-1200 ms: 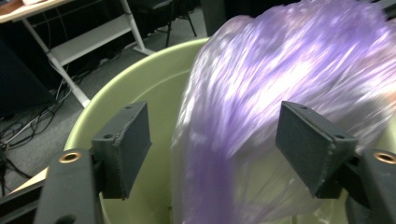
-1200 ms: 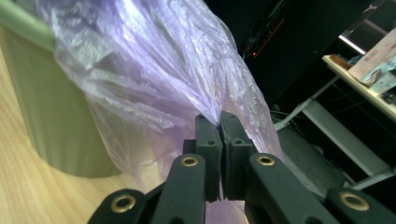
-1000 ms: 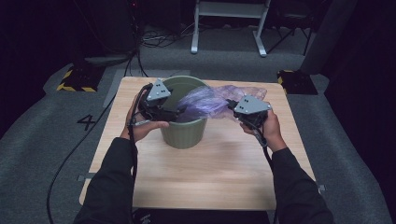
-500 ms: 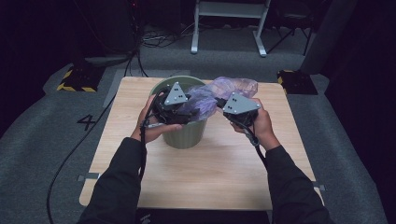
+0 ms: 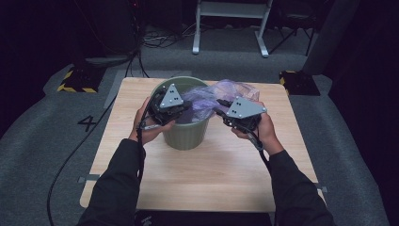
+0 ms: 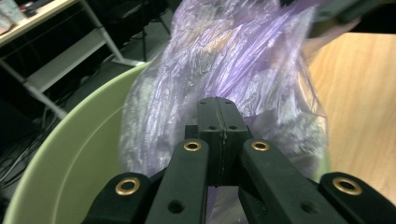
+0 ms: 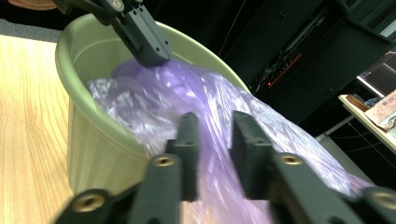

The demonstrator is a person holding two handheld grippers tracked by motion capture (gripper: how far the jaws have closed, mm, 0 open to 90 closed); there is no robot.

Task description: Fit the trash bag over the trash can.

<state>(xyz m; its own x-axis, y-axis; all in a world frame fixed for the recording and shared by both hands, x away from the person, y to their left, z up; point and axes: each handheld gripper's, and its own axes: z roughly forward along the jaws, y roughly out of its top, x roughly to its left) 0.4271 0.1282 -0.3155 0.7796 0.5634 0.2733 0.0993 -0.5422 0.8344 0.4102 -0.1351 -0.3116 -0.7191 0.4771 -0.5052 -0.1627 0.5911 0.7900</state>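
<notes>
Left tool has just clamped crinkly purple bag (over round bin); right tool has just parted.

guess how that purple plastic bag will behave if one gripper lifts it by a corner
The purple bag looks thin and crinkled, so it would likely hang limp. It drapes over the green bin rim, suggesting little weight. Its glossy film may slip from the left gripper.

Translucent purple bag, pale green bin, light wood-grain table.
</notes>
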